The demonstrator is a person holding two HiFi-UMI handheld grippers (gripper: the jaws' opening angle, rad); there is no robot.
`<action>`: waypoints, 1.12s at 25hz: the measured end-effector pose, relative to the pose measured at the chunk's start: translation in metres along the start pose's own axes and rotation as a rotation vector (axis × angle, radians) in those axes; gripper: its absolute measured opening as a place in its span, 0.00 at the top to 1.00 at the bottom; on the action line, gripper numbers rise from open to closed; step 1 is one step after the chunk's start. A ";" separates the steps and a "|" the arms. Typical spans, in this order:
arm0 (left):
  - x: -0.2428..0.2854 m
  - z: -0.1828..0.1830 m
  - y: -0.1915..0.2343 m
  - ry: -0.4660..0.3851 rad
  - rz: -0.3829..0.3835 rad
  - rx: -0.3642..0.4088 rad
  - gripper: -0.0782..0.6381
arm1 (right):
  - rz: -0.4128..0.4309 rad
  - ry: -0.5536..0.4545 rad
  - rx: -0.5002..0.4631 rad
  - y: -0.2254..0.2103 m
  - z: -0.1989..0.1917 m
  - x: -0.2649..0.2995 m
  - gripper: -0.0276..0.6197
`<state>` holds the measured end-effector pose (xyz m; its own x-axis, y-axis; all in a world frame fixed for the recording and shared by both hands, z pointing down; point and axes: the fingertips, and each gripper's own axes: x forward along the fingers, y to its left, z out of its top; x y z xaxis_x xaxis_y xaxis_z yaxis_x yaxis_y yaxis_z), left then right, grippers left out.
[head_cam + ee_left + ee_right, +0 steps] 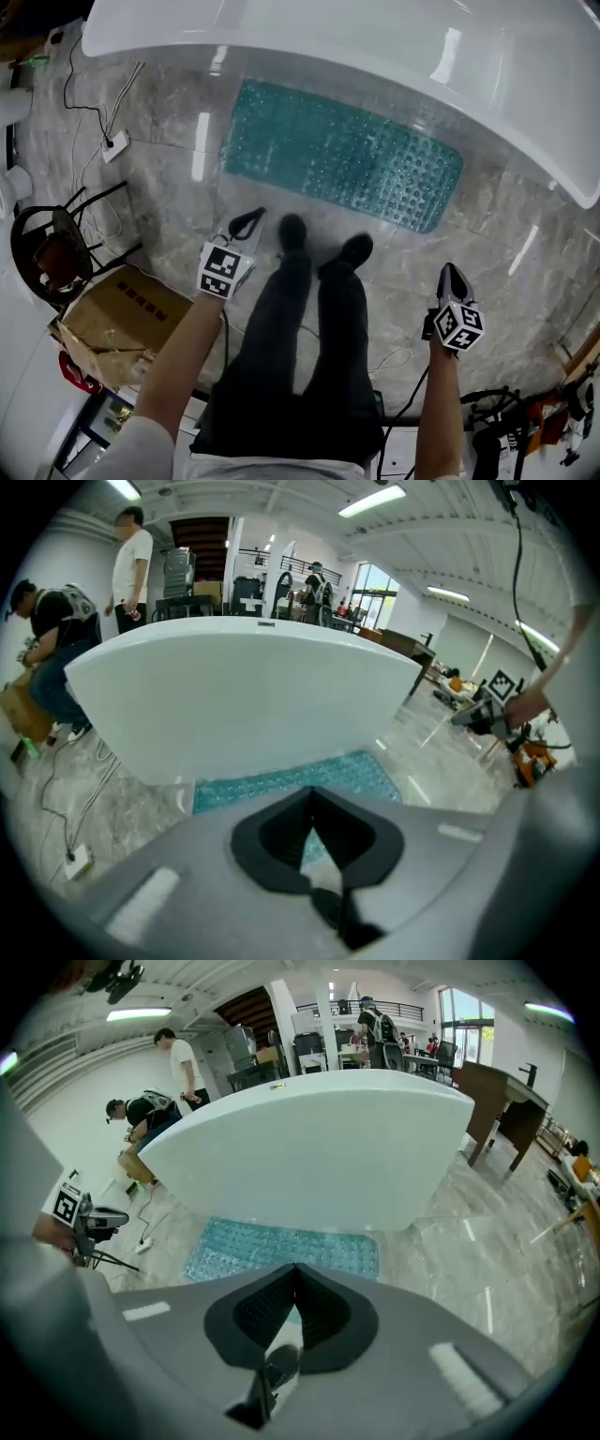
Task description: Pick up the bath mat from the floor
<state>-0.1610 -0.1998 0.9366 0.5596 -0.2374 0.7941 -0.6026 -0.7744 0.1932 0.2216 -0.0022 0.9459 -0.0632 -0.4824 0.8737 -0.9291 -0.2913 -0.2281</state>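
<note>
A teal studded bath mat (342,153) lies flat on the marble floor beside the white bathtub (394,37). It also shows as the mat (281,780) in the left gripper view and the mat (281,1249) in the right gripper view. My left gripper (255,216) hangs above the floor just short of the mat's near left corner, jaws shut and empty. My right gripper (451,270) hangs off the mat's near right end, also shut with nothing in it. The person's two shoes stand between the grippers at the mat's near edge.
A cardboard box (117,323) and a black chair (56,239) stand at the left. A power strip (114,145) with cables lies on the floor at the far left. Cables and tools (525,422) clutter the lower right. Other people (131,560) stand beyond the tub.
</note>
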 end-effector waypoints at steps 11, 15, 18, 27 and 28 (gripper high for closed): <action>0.085 -0.091 0.039 0.043 0.053 -0.120 0.89 | 0.000 0.020 -0.019 -0.035 -0.051 0.112 0.94; 0.109 -0.116 0.060 0.056 0.075 -0.159 0.89 | 0.005 0.020 -0.017 -0.050 -0.061 0.143 0.89; 0.130 -0.127 0.076 0.045 0.075 -0.198 0.89 | 0.001 0.025 -0.024 -0.064 -0.069 0.172 0.89; 0.222 -0.175 0.121 0.104 0.085 -0.173 0.89 | 0.041 0.043 -0.118 -0.115 -0.075 0.280 0.86; 0.233 -0.180 0.127 0.100 0.089 -0.169 0.89 | 0.055 0.046 -0.118 -0.120 -0.077 0.293 0.84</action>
<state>-0.2093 -0.2480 1.2500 0.4455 -0.2346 0.8640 -0.7388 -0.6414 0.2068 0.2861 -0.0450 1.2623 -0.1295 -0.4554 0.8808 -0.9599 -0.1652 -0.2266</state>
